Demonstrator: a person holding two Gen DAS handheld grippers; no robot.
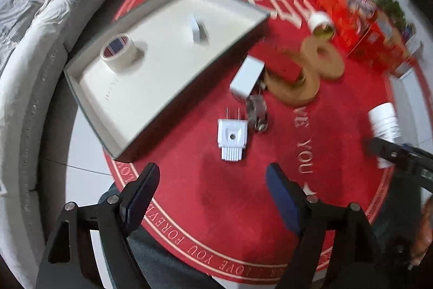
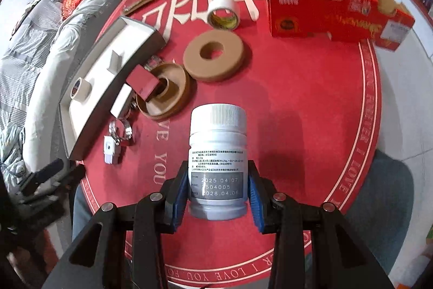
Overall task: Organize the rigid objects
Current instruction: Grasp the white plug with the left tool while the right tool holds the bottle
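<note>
**Bottle in your right grip, over the red mat**

Your right gripper (image 2: 217, 194) clamps the white bottle (image 2: 217, 161) above the round red mat (image 2: 311, 113) (gold lettering rings its edge); the tray (image 2: 89, 110) sits at 10 o'clock, sofa (image 2: 35, 67) beyond; your left gripper (image 1: 212, 188) hangs spread wide, holding nothing.

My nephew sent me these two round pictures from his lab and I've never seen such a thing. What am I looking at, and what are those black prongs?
The prongs are two hand-held grippers, each carrying a wide-angle camera looking along its fingers. In the left camera's view, the left gripper is open above a red round mat, near a white plug adapter and a shallow tray holding a tape roll. In the right camera's view, the right gripper clamps a white pill bottle.
</note>
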